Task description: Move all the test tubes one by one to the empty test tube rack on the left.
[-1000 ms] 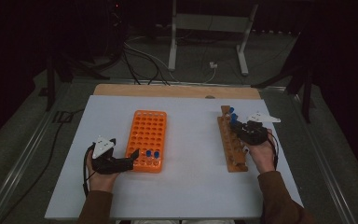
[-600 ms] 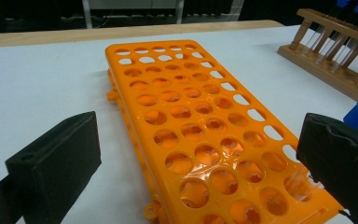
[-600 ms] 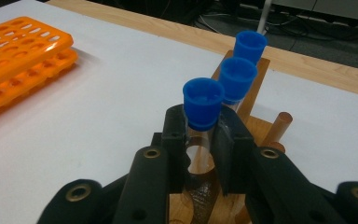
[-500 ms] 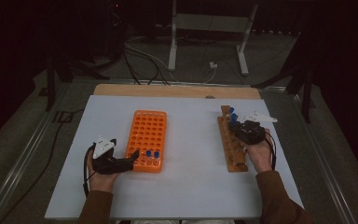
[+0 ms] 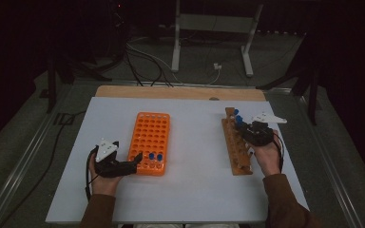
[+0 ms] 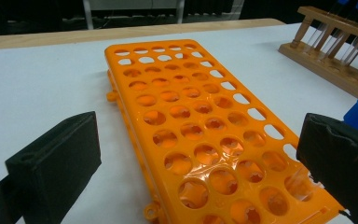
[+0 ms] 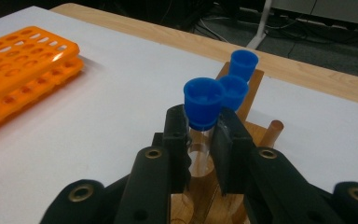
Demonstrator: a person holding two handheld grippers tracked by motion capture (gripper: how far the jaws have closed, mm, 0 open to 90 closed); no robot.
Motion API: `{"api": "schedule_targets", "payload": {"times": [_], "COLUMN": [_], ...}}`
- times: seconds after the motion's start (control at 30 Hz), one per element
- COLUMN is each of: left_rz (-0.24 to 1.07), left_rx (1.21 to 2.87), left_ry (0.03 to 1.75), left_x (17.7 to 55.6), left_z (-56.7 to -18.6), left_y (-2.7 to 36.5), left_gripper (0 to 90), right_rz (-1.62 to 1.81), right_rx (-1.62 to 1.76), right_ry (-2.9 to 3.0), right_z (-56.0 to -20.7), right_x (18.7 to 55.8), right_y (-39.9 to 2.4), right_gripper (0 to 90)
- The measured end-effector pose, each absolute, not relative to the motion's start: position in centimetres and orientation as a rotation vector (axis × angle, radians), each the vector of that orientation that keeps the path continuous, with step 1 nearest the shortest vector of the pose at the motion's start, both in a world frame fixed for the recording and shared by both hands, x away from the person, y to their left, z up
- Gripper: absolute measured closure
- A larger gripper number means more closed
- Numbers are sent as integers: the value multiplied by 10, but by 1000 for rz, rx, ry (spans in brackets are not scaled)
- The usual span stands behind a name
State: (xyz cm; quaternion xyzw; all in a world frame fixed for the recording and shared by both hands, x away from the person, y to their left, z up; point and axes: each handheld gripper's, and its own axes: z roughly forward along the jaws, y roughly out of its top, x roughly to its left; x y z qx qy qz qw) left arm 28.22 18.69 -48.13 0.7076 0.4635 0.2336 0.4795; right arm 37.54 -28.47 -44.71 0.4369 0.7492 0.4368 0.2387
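Two jaws of the right gripper (image 7: 200,149) are clamped on a clear tube (image 7: 196,140) just under its blue cap (image 7: 203,102), with the tube standing in the wooden rack (image 5: 236,147) at the rack's far end. Beyond it in that rack stand two more capped tubes (image 7: 237,79). The tube looks thin-walled, light and stiff, probably slippery and easy to crack, so the hold just below the cap seems right, with the cap's rim as a stop against sliding. Left of the wooden rack lies the orange rack (image 5: 149,142), holding two capped tubes (image 5: 155,156) at its near end. The left gripper (image 5: 133,161) sits at that near end, jaws wide apart astride the corner and holding nothing. No label or writing can be read on the tubes or racks; the dim high view may hide some.
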Motion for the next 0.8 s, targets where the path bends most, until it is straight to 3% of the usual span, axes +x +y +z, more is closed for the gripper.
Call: {"api": "schedule_targets", "payload": {"times": [0.8], "left_rz": [585], "left_rx": [1737], "left_ry": [1125], "left_x": [282], "left_z": [-482], "left_y": [185], "left_gripper": [7], "right_rz": [1279], "right_rx": [1204], "right_ry": [2010], "right_z": [-414], "right_x": [370], "right_y": [-293], "right_gripper": [774]}}
